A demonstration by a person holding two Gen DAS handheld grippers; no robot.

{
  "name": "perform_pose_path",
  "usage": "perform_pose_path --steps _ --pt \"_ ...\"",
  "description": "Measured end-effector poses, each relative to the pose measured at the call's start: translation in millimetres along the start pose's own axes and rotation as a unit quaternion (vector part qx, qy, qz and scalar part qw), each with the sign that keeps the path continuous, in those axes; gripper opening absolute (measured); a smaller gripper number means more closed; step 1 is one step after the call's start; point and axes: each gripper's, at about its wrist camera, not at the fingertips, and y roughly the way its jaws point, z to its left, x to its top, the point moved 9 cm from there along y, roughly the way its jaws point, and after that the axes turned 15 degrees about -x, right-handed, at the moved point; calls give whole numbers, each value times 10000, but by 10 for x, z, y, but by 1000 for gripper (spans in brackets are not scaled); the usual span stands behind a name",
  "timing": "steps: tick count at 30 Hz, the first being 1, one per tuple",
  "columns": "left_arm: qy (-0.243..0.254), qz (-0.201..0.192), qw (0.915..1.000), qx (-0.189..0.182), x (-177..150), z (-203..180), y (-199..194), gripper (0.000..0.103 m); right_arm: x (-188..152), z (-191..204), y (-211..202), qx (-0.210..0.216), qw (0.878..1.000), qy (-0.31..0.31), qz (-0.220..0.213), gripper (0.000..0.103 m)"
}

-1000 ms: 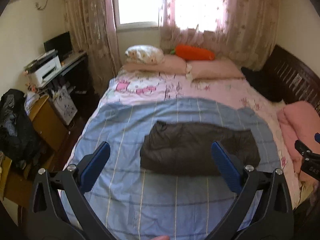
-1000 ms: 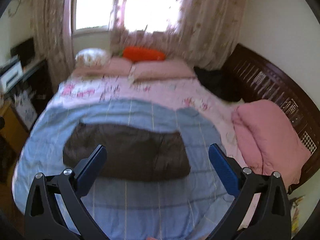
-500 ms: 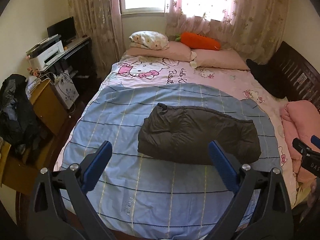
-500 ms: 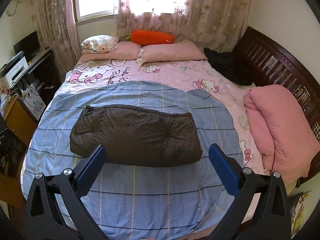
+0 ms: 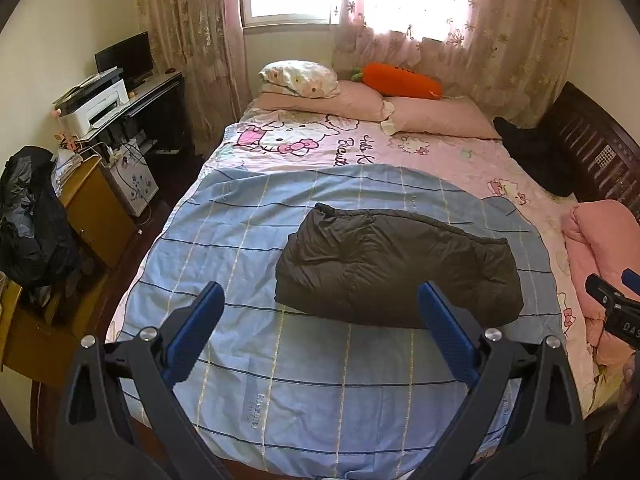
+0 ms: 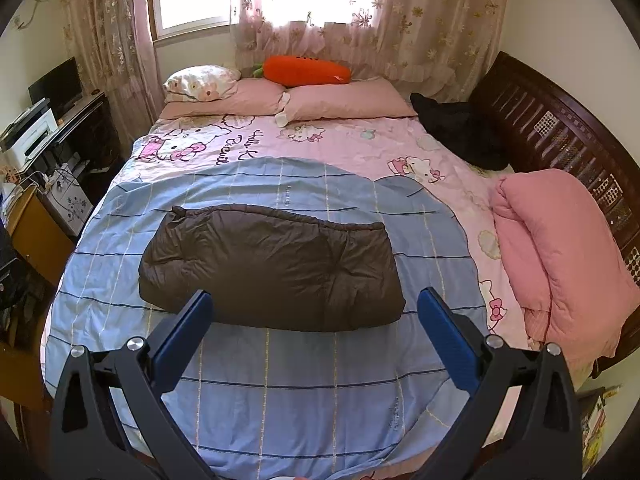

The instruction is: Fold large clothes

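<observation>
I see the folded dark jacket (image 6: 272, 268) lying on the blue checked blanket (image 6: 304, 400) at 12 o'clock of my right gripper (image 6: 320, 324). My left gripper (image 5: 320, 316) and right both gape, empty. The pink sheet (image 5: 440, 156) reads "Hello K".

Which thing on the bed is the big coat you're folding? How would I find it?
Look at the bed under the window, then at the blue checked sheet spread over its near half. In the middle of that sheet lies the dark brown puffy jacket, folded into a thick bundle. It is the only dark, quilted thing on the blue; the pink quilt sits off to the right.
</observation>
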Motion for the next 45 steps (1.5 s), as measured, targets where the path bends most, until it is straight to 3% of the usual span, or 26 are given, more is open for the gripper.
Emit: perform_pose_path --steps 45 --pt "-70 176 9996 -200 -43 83 168 99 -50 32 225 -27 9998 -82 190 102"
